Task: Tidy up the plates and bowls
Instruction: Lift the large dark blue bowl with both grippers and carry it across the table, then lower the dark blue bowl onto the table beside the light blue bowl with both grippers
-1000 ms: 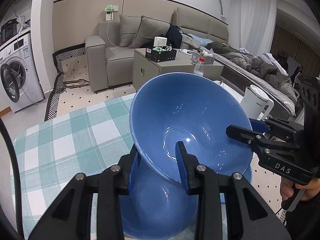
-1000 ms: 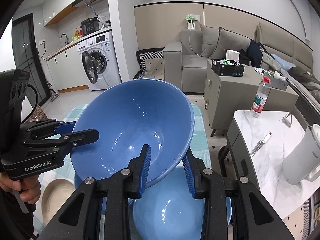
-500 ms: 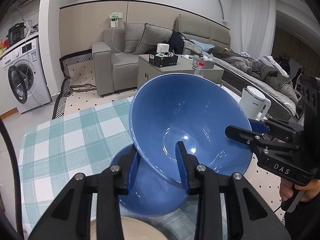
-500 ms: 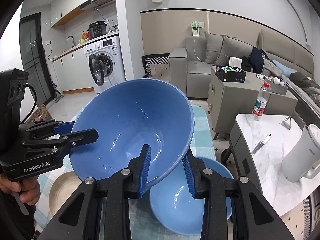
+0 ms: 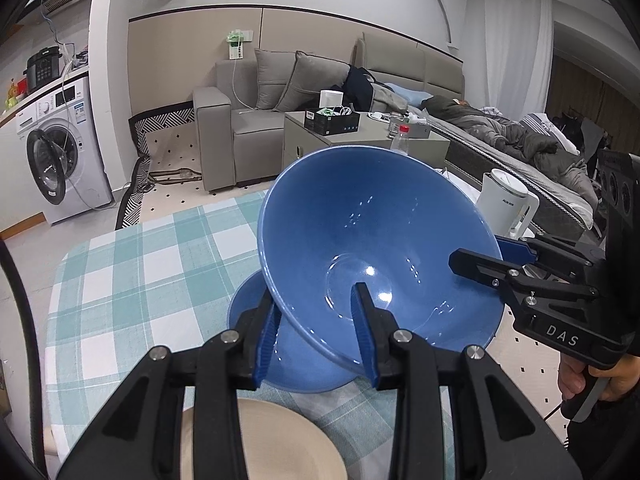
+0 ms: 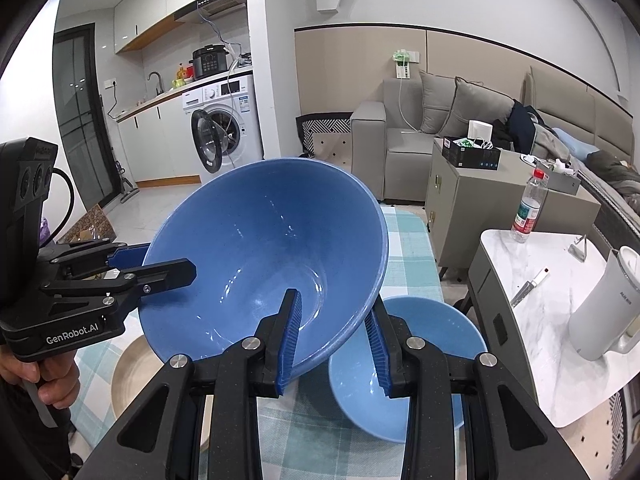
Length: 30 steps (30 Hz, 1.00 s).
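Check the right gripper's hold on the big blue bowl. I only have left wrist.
Observer: The right gripper is shut on the rim of the big blue bowl, one finger inside, one outside, across from the left gripper.
Operator: Small bowl below, anything in it?
Observer: The smaller blue bowl is empty and upright on the checked cloth.
Operator: Anything on the right side?
Observer: A knife lies on the marble counter, apart from both bowls.

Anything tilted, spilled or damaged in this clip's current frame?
Only the large blue ceramic bowl is askew: it is tipped steeply, both the left gripper and right gripper pinching its rim. A smaller blue bowl sits upright on the checked tablecloth. No spills or chips visible.
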Each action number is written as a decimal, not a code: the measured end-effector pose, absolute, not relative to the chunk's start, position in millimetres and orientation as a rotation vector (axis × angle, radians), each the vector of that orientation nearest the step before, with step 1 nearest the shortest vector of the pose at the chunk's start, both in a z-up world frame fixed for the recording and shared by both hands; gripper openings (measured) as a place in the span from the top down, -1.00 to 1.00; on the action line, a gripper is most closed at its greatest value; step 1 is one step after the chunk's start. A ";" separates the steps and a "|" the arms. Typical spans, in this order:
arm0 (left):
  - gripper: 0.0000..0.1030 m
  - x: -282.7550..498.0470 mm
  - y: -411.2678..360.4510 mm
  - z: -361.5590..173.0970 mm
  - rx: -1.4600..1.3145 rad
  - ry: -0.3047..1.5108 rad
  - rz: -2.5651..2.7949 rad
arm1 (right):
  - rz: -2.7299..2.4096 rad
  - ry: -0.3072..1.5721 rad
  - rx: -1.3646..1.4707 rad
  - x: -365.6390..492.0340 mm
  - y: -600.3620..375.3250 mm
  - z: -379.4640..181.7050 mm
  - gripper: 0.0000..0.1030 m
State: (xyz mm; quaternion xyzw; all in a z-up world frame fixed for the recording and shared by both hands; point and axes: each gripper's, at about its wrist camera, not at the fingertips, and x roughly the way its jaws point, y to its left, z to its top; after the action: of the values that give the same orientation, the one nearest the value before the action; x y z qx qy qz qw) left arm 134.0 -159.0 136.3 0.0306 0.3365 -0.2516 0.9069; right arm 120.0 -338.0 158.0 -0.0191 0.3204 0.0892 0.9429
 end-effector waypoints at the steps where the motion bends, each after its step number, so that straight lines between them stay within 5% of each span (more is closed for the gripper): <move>1: 0.35 132.6 -158.1 135.9 0.064 0.693 -0.518 | 0.184 0.653 -0.041 118.5 -336.7 157.7 0.36; 30: 0.35 154.1 -135.0 91.9 0.028 0.757 -0.442 | 0.232 0.733 -0.064 153.5 -305.3 112.0 0.36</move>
State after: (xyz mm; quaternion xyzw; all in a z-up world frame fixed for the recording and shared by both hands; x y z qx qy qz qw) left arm 154.1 -135.0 91.9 0.0136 0.3663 -0.2140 0.9054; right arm 153.5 -305.3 112.0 -0.0313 0.3575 0.1132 0.9265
